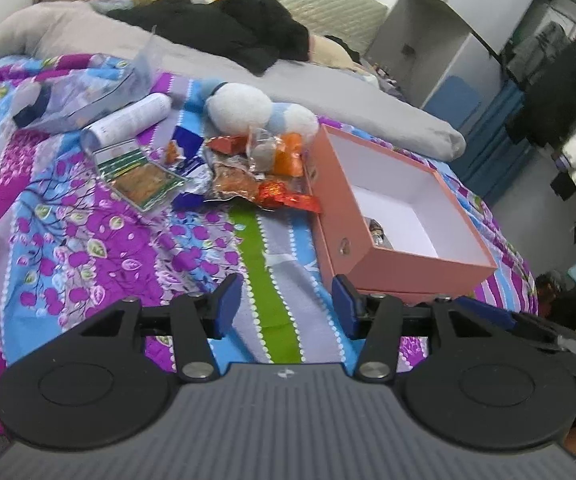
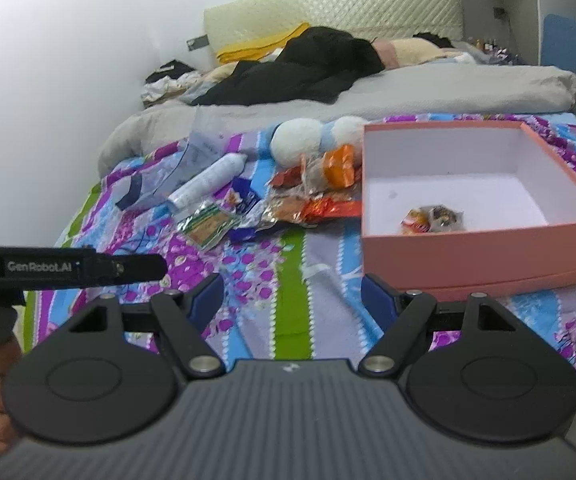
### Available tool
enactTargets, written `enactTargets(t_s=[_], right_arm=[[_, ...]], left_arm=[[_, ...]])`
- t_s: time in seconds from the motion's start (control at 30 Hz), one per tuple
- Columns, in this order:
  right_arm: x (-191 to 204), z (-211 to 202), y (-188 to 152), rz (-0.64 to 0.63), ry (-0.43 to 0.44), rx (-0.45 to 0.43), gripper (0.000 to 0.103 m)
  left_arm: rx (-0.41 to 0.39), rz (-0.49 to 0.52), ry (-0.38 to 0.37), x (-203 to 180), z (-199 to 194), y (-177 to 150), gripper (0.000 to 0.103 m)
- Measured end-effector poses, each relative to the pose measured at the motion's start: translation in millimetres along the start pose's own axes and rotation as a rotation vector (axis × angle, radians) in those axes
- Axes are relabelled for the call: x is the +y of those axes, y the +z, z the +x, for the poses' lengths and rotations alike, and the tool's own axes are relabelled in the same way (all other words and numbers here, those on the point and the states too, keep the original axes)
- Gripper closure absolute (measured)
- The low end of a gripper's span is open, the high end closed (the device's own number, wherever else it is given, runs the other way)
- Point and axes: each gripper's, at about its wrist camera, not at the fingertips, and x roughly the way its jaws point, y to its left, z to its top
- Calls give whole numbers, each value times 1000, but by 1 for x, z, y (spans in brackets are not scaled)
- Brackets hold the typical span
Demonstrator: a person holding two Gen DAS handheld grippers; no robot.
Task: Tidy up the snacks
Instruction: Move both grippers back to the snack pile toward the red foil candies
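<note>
A pink open box (image 1: 383,264) (image 2: 479,256) with a white inside sits on the patterned bedspread. A few small wrapped snacks (image 2: 431,218) lie in it, partly hidden in the left wrist view (image 1: 376,232). A pile of snack packets (image 1: 256,176) (image 2: 307,192) lies just left of the box, with a green-edged packet (image 1: 140,176) (image 2: 208,222) further left. My left gripper (image 1: 286,306) is open and empty above the bedspread, near the box's front corner. My right gripper (image 2: 292,298) is open and empty, in front of the box's left side.
A white bottle (image 1: 128,120) (image 2: 208,184), a clear plastic bag (image 1: 84,96) (image 2: 176,168) and a white-and-blue plush toy (image 1: 256,110) (image 2: 315,136) lie behind the snacks. Black clothes (image 1: 224,28) and a grey duvet (image 2: 407,92) cover the far bed. The left gripper's handle (image 2: 60,268) shows at left.
</note>
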Motion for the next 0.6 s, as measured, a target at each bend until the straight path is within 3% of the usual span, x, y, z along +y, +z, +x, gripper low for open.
enactTargets(t_s=[0.27, 0.6], right_arm=[[6, 14, 5, -40, -1, 19, 26], [-2, 51, 24, -82, -39, 59, 26]], left_arm=[[4, -57, 39, 19, 11, 7, 37], [59, -92, 74, 42, 58, 25, 35]])
